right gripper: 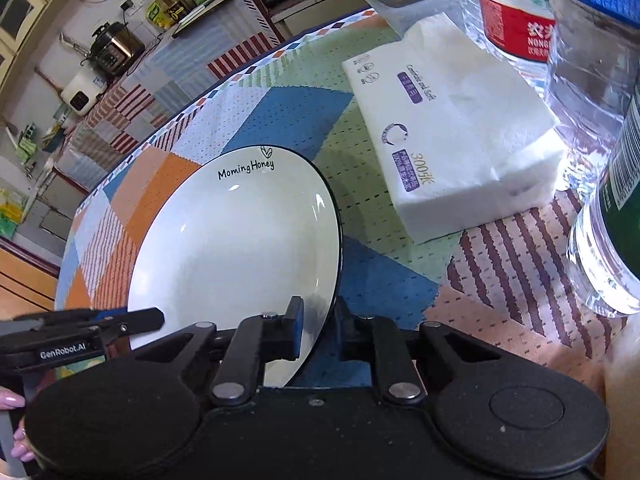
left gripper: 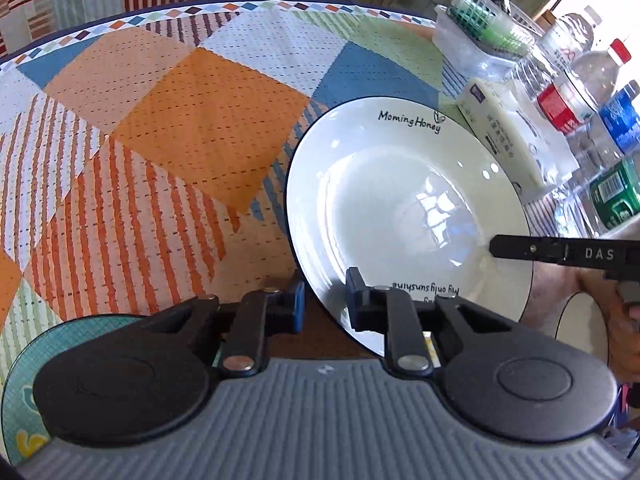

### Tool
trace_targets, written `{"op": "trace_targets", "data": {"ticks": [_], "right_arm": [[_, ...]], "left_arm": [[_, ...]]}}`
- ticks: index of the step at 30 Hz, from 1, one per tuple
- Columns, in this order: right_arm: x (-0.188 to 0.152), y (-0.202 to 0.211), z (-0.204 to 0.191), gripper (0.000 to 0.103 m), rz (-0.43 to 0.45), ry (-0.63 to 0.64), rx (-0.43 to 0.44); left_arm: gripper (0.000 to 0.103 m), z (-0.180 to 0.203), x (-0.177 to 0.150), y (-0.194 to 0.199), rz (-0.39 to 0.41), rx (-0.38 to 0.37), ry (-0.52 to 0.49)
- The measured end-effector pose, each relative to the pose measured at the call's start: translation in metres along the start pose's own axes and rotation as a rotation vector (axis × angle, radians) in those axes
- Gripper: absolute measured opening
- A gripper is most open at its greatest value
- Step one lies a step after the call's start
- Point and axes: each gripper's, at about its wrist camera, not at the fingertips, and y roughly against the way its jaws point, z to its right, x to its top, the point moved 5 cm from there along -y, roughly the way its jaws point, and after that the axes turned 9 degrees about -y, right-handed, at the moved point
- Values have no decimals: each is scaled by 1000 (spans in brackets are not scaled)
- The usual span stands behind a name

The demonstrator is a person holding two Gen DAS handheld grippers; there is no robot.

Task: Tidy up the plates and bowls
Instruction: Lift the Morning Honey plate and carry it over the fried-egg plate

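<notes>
- While both claws grip it from opposite sides, the white plate (left gripper: 404, 208) with a thin dark rim line stands tilted above the patchwork tablecloth (left gripper: 168, 120).
- The left gripper (left gripper: 324, 304) is clamped on the plate's near rim: its blue-padded finger sits behind the edge and the other finger presses on the glossy face, beside the upside-down words "My only sunshine".
- In the left wrist view, the right gripper (left gripper: 494, 246) comes in from the right of the left claw, its black fingertip lying on the plate's right rim.
- In the right wrist view, the right gripper (right gripper: 318, 328) is closed on the plate (right gripper: 240, 248); the rim runs down between its two fingers, with the plate's face spreading out to the left of the claw.
- From that view, the left gripper (right gripper: 160, 316) reaches the plate's left edge at the lower left, a hand (right gripper: 16, 424) with painted nails just below it.
- The words "Morning Honey" sit on the plate's far rim, straight ahead of both claws.
- A pack of paper tissues (right gripper: 452, 128) lies on the cloth ahead and to the right of the right claw, near the plate but apart from it.
- Clear water bottles (right gripper: 584, 80) stand further right of that claw, beyond the tissues.
- A teal patterned plate (left gripper: 36, 380) shows partly under the left claw's left side.
- A second white dish (left gripper: 580, 320) peeks out at the right, below the right gripper; how it rests I cannot tell.
</notes>
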Motion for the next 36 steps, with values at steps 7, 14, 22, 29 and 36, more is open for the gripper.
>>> {"op": "trace_targets", "data": {"ticks": [7,14,22,29,36], "right_arm": [[-1,-1,-3,18,23,34,1],[-4,21,-11,19,55,96,39],[-19,62,-45,19,97,187,116],[-43,100,-80,20,116,263,162],[-75,114,-111,21,120,312,208]], "left_arm": [[19,6,-1,0,10,39,-4],[19,15,-2,32,53,65,-49],[19,25,-19,104,165,134,-81],[19,26,-40,165,210,168,-86],[20,16,-71,208,223,220,-84]]}}
